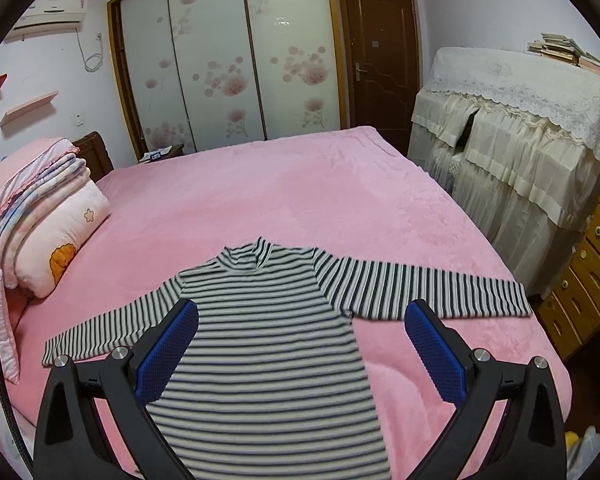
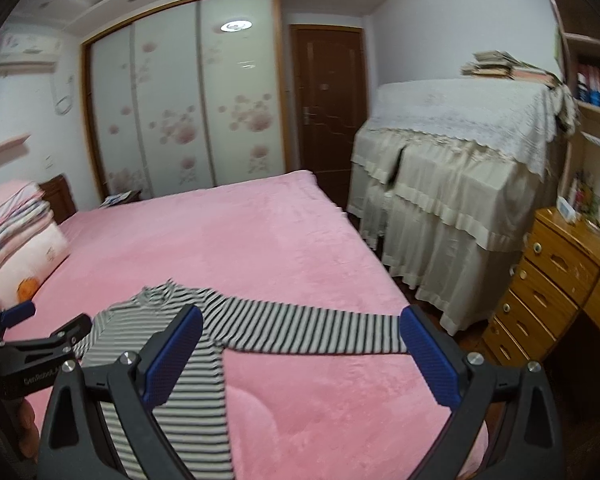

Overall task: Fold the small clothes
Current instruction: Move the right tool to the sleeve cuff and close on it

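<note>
A small black-and-white striped long-sleeved top (image 1: 268, 344) lies flat on the pink bed (image 1: 284, 200), collar away from me, both sleeves spread out to the sides. My left gripper (image 1: 302, 320) is open and empty, held above the top's body. My right gripper (image 2: 302, 326) is open and empty, above the right sleeve (image 2: 300, 332); its right pad (image 2: 428, 356) is over the cuff end. The left gripper (image 2: 32, 324) also shows at the left edge of the right wrist view. The top's hem is hidden below both views.
Stacked pink bedding and pillows (image 1: 40, 216) lie at the bed's left. A cloth-draped piece of furniture (image 1: 512, 152) with books on it stands to the right, then a wooden drawer unit (image 2: 540, 300). Sliding wardrobe doors (image 1: 220, 60) and a brown door (image 1: 380, 56) are behind.
</note>
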